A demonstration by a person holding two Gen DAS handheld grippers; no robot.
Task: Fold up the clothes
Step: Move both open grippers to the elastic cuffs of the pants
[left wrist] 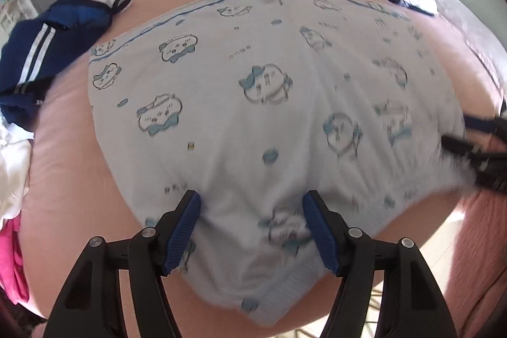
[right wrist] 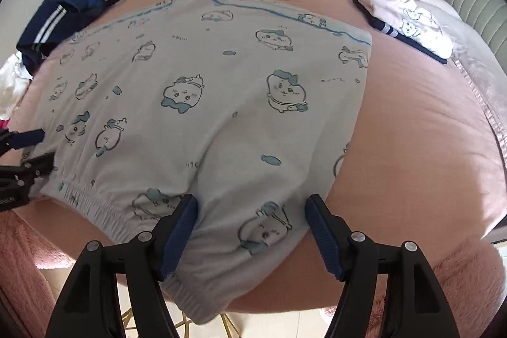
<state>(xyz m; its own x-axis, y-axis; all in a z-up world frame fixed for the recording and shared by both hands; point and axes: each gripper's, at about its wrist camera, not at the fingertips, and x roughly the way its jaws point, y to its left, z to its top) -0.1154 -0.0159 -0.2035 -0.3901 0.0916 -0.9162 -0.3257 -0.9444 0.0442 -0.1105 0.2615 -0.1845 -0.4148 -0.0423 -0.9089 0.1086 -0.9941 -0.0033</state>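
I've got the pale shorts (left wrist: pixel 253 116) with the cartoon print spread flat on the pink bed (left wrist: pixel 63 148), filling the middle of both views, waistband toward the bottom of the frame. My left gripper (left wrist: pixel 252 238) sits at the lower centre of its view, jaws apart, with the elastic waistband lying between the two blue pads (left wrist: pixel 182 238); the cloth bunches there but the pads aren't pinched together. My right gripper (right wrist: pixel 252 238) is the same in its view: jaws wide, straddling the waistband corner at the bottom centre. Each gripper shows at the other view's edge, blurred. A navy garment (left wrist: pixel 47 46) with white stripes lies crumpled at upper left, apart from the shorts. A folded stack (right wrist: pixel 408 21) sits upper right near the bed's edge.
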